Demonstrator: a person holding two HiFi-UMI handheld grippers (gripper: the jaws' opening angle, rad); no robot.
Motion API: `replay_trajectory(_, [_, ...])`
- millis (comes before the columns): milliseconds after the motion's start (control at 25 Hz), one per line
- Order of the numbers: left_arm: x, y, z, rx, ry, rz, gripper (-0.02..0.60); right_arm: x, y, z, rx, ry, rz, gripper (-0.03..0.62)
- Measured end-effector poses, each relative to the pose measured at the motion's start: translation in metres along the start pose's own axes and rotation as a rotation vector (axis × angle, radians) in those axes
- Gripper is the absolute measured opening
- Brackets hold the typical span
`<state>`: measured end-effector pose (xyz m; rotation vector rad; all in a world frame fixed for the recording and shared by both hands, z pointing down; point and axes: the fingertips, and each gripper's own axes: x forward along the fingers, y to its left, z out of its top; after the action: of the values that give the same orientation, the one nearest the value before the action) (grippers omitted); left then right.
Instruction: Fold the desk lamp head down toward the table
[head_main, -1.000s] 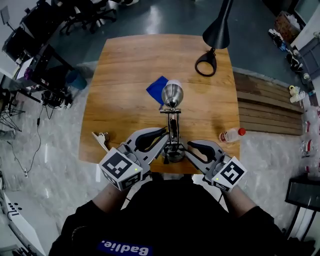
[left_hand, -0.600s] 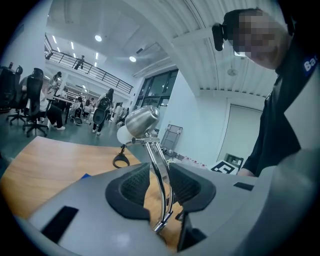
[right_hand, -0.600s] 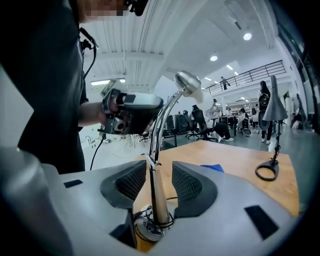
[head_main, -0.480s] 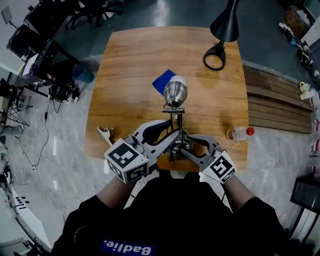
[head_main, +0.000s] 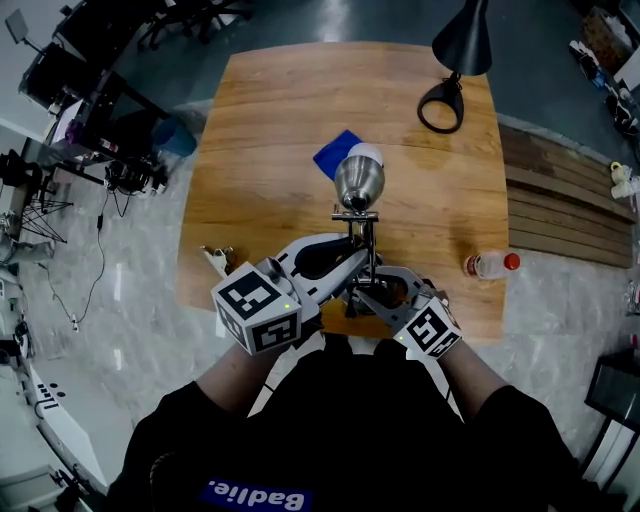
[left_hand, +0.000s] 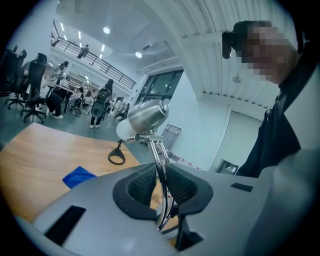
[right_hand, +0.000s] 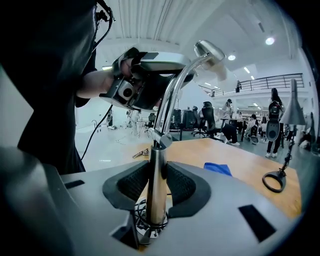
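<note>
At lower centre, jaws just closing in, the left gripper (head_main: 352, 262) pinches the lamp's thin arm (left_hand: 161, 167) and the right gripper (head_main: 368, 292) its post (right_hand: 156, 170); next, brace and tip the raised lamp head (head_main: 358, 180) toward the tabletop (head_main: 270, 140).

"Badlie" on blue shirt patch (head_main: 250, 496)

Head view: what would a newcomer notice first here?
A chrome desk lamp stands at the wooden table's near edge. The left claw and right claw have just been closing on it, one on its thin arm, one on its lower post. A black lamp sits far right.
</note>
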<state>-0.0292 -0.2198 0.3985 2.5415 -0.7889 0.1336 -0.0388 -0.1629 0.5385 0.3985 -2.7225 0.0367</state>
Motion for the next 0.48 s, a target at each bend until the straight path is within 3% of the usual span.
replay_trajectory(480, [0.0057, 0.0032, -0.0052, -0.117, 0.030, -0.039, 0.055, 0.0001, 0.0003, -0.0053, -0.024, -0.023, -0.044, 0.114])
